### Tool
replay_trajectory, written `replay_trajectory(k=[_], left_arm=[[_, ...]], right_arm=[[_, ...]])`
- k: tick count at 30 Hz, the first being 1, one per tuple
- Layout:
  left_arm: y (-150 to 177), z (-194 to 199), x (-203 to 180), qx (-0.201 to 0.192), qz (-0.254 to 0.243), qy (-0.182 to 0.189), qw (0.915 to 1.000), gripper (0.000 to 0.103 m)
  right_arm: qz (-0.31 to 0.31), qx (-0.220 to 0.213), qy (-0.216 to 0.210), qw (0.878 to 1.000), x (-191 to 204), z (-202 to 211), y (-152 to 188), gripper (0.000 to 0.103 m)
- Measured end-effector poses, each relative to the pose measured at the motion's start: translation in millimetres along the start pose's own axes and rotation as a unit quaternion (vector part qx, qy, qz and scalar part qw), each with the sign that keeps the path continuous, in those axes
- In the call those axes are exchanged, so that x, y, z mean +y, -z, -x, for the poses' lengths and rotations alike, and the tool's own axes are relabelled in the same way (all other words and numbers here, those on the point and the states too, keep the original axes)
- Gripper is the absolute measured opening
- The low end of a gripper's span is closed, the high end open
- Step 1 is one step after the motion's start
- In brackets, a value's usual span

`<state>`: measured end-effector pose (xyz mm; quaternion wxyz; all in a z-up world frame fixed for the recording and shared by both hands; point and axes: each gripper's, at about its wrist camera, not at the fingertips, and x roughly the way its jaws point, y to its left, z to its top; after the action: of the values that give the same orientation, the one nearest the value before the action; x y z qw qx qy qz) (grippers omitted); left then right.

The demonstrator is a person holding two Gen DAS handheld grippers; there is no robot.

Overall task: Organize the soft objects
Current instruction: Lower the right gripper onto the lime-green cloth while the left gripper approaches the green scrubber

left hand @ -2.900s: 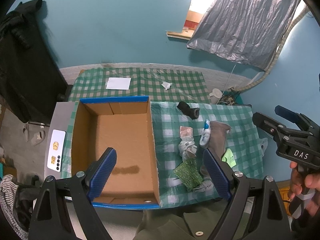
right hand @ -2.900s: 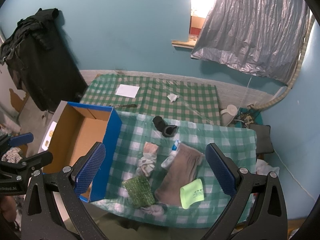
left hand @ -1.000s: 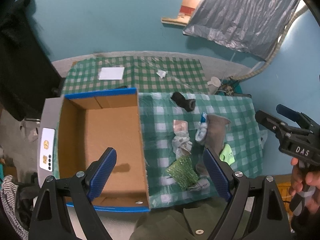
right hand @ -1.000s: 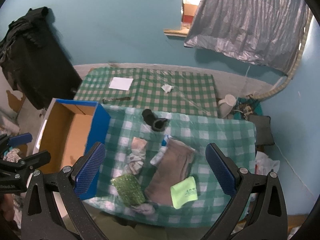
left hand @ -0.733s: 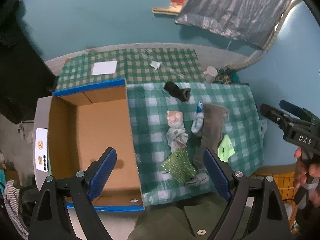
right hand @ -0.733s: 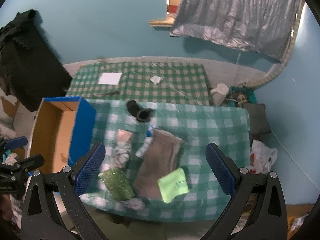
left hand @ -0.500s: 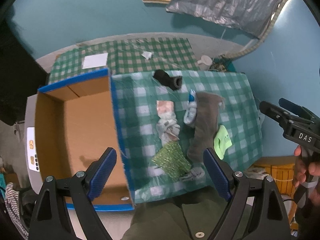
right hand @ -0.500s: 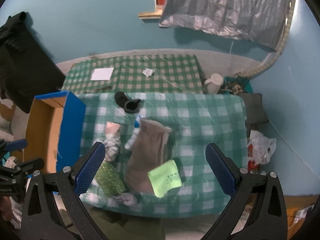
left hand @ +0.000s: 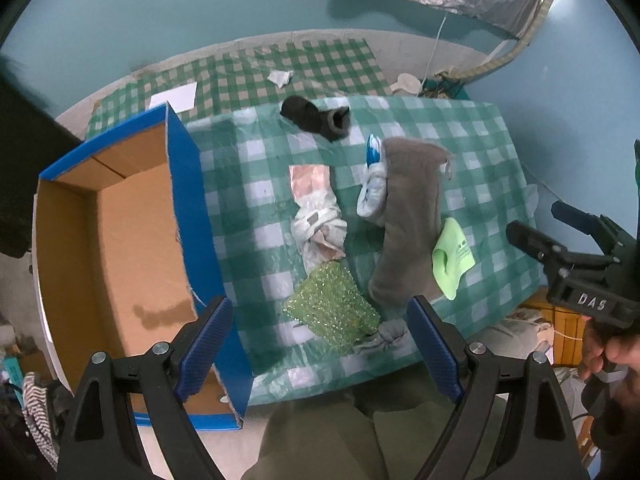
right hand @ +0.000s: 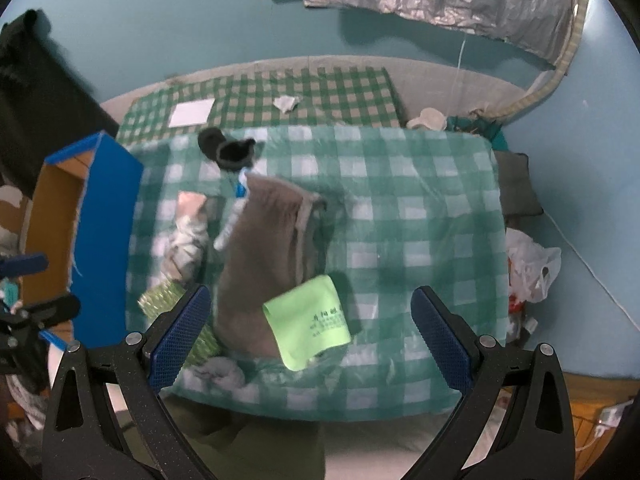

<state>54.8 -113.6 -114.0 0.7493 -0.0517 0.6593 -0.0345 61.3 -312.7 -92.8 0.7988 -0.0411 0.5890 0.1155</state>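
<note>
Grey cloth (right hand: pixel 264 264) flat, green cloth (right hand: pixel 308 320) overlapping, apparently.

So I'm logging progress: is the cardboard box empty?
Empty, as far as shown: the cardboard box shows only bare brown floor; its near corner sits behind the left tool.

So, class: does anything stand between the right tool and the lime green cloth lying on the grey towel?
Nothing visible does. The open right tool hangs above the lime green cloth, which lies on top of the grey towel with nothing covering it.
</note>
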Motion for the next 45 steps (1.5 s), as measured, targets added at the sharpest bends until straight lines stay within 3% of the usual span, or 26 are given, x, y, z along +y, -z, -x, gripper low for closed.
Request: replay_trajectory(k=[23,38,45], left_arm=[[14,-71,-8,0.061,0.033,-0.021,0.9974,0.089],[18,-95,-1,0.088,0.092,-0.035,0.9912,0.089],[17,-103,-2,0.098,0.103,-0.047,0.9887,0.089]], right_arm=[[0.095,0.067,-0.006,0.993,16,-93,30,0.100],[0.092,0.086,-0.005,0.992,16,-121,27,0.096],[0.098,0.105,-0.020,0.989,8,-131,25,0.078]])
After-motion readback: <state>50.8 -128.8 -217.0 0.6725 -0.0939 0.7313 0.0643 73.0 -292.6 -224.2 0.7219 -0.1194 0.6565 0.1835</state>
